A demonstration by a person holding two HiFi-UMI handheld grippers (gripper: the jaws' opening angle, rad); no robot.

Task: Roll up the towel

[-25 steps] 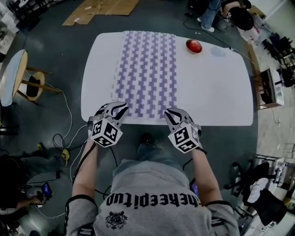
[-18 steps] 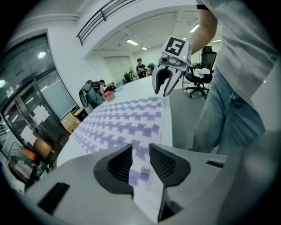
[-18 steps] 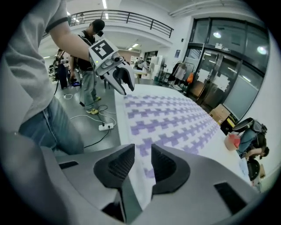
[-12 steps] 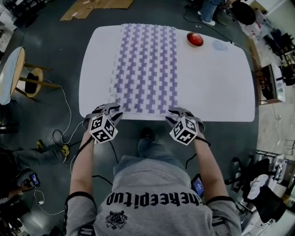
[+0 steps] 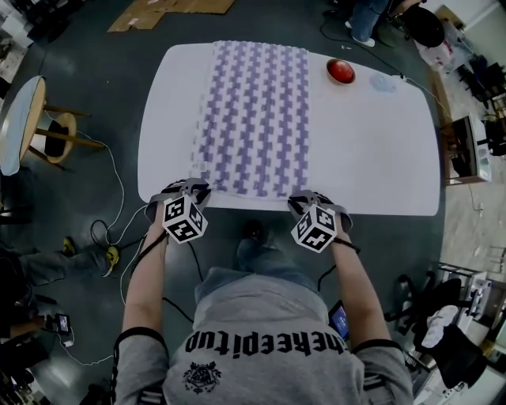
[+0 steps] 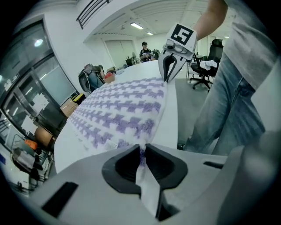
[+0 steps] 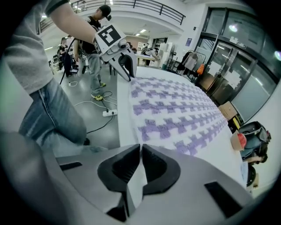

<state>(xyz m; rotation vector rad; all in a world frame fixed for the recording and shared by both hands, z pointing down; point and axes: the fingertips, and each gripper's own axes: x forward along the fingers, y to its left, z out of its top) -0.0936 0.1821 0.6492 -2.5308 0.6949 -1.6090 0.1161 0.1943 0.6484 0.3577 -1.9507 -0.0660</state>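
Note:
A white towel with a purple check pattern [image 5: 253, 119] lies flat along the white table [image 5: 371, 150], its near edge at the table's front. My left gripper [image 5: 188, 192] is at the towel's near left corner. In the left gripper view its jaws [image 6: 142, 151] have just been closing and pinch the towel [image 6: 123, 110] corner. My right gripper [image 5: 305, 199] is at the near right corner. Its jaws [image 7: 140, 151] have also just been closing, with the towel's [image 7: 175, 114] white edge between them. Each gripper shows in the other's view: the right gripper [image 6: 169, 72] and the left gripper [image 7: 125, 70].
A red bowl [image 5: 341, 71] sits at the table's far right, beside a pale round mark [image 5: 383, 83]. A round stool [image 5: 24, 126] stands to the left. Cardboard [image 5: 174, 8] lies beyond the table, and cables [image 5: 111, 229] trail on the floor at the left.
Both grippers have sunk from above the towel's near end to its front corners. Their jaws opened, then closed on the towel's edge.

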